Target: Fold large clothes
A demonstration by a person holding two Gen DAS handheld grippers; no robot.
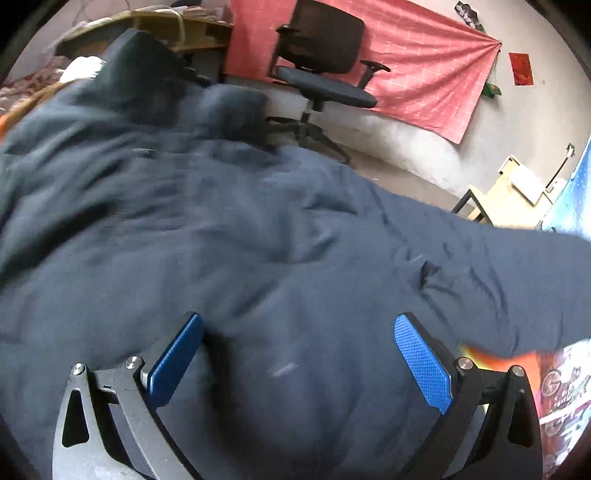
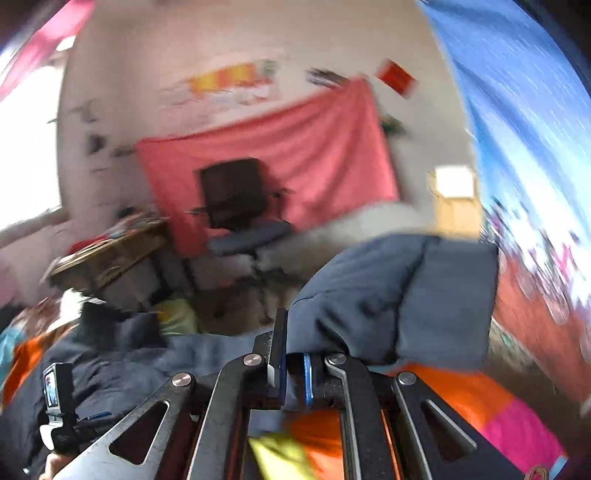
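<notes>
left gripper (image 1: 299,354): jaws spread wide, nothing between the blue pads (image 1: 424,363); hovering over the dark navy padded garment (image 1: 258,240), contact with fabric not clear.
right gripper (image 2: 293,369): jaws closed down on a fold of the garment (image 2: 399,302); fabric pinched between the pads, bulk of that fold bunched just above and right of the tips.
garment: large, quilted, dark blue-grey; spread across the bed cover, filling most of the left wrist view; one long section running off right of the left gripper, a darker bunched part (image 1: 147,74) far left of it, toward the desk. In the right wrist view the rest of it (image 2: 110,362) lies low and left of the right gripper.
bed cover (image 2: 461,402): bright orange, pink and yellow patches, directly under the garment; orange edge (image 1: 491,354) showing just right of the left gripper.
camera unit (image 2: 57,387): small, with a screen, on a mount, left of the right gripper, over the garment.
office chair (image 1: 325,62): black, beyond the garment, on the floor.
red cloth (image 1: 413,66): hung on the wall behind the chair.
wooden desk (image 1: 184,29): left of the chair, past the garment's far edge.
blue printed fabric (image 2: 517,110): hanging right of the garment.
image quality: right wrist view heavily motion-blurred, fine detail unreadable.
</notes>
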